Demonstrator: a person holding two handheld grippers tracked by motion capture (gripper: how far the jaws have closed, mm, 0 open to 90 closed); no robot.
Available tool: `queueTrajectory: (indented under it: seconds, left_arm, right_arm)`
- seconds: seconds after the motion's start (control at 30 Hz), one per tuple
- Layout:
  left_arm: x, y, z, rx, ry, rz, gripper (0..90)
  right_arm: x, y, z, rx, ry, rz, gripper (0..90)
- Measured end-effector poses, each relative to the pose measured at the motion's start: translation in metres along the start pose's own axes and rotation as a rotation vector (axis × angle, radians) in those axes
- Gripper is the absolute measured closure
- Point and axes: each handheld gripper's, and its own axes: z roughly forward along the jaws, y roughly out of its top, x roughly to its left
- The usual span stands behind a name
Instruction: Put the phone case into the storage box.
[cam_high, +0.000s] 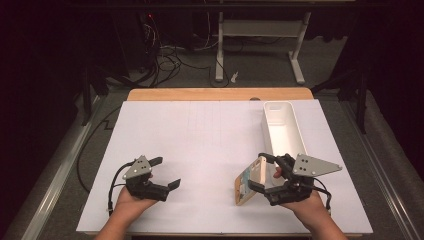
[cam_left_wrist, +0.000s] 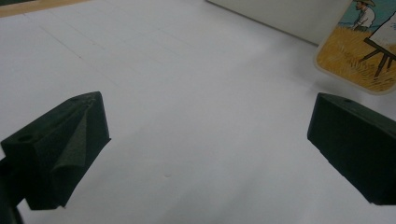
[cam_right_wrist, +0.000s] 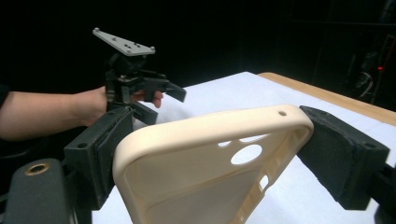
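Observation:
A cream phone case (cam_high: 249, 181) with a painted picture on its back stands tilted on the white table sheet (cam_high: 210, 145), held at the front right. My right gripper (cam_high: 261, 172) is shut on the phone case (cam_right_wrist: 205, 172); its black pads (cam_right_wrist: 105, 149) press the case's two long edges. In the left gripper view a corner of the case's picture side (cam_left_wrist: 362, 51) shows at the top right. My left gripper (cam_high: 166, 172) stands open at the front left, nothing between its fingers (cam_left_wrist: 70, 144), a clear gap away from the case. The left gripper (cam_right_wrist: 161, 100) is also in the right gripper view.
A long white tray (cam_high: 295, 130) lies at the right, just beyond the right gripper, running toward the table's far edge. A wooden table edge (cam_high: 220, 94) borders the sheet at the back. Cables and a desk frame stand on the floor behind.

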Motion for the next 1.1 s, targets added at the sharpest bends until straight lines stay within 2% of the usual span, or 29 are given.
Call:
queueTrajectory:
  seconds: [0.2,0.37,0.6,0.8,1.1]
  left_arm:
    - [0.0,0.0,-0.001,-0.028,0.011,0.012,0.2]
    - [-0.002,0.0,0.0,-0.025,-0.002,0.013,0.3]
    - [-0.001,0.0,0.0,-0.025,0.015,0.007,0.2]
    - [0.0,-0.001,-0.001,-0.035,0.02,-0.003,0.2]
    - [-0.003,0.0,0.001,-0.034,0.006,0.021,0.2]
  right_arm:
    - [-0.004,0.0,-0.008,-0.009,-0.051,0.007,14.6]
    - [-0.005,0.001,-0.015,-0.022,-0.097,0.009,14.6]
    - [-0.007,0.004,-0.021,-0.041,-0.165,0.014,14.6]
    - [-0.006,0.011,-0.025,-0.08,-0.214,0.012,14.6]
    - [-0.003,0.026,-0.037,-0.136,-0.269,-0.012,14.7]
